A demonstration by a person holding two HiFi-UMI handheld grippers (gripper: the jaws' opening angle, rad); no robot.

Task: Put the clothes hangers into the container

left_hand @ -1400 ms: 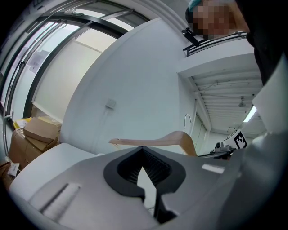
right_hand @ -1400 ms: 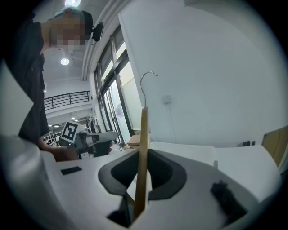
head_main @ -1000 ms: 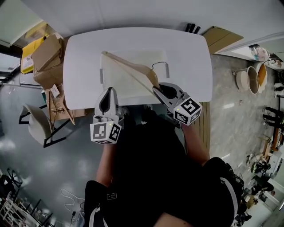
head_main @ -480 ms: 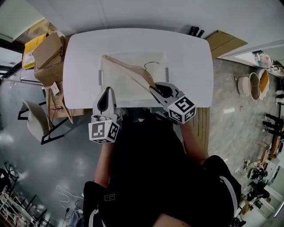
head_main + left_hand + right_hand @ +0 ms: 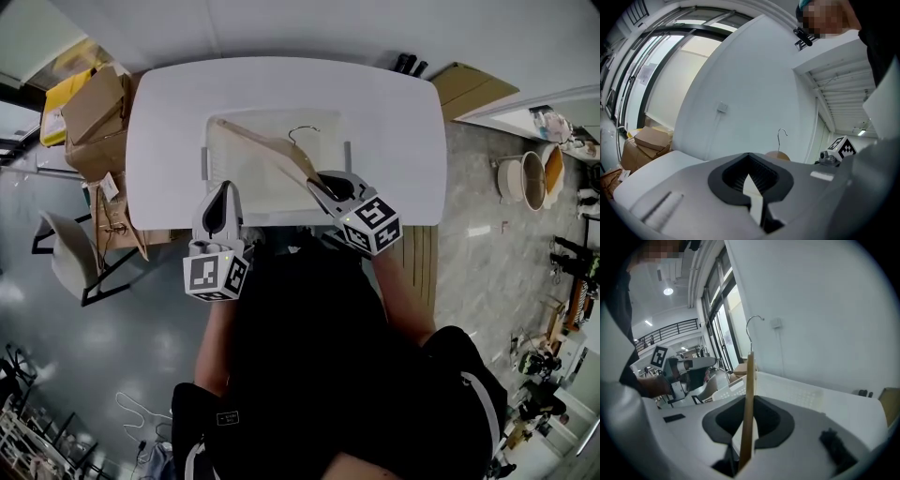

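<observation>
The right hand-held gripper (image 5: 317,184) hides one end of the wooden hanger (image 5: 265,147).

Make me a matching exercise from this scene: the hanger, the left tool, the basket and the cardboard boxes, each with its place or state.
1 hanger
2 left tool
3 basket
4 cardboard boxes

A beside the table
B holds nothing
C clamped in the right tool
D on the table

Pairs: 1-C, 2-B, 3-D, 4-A
</observation>
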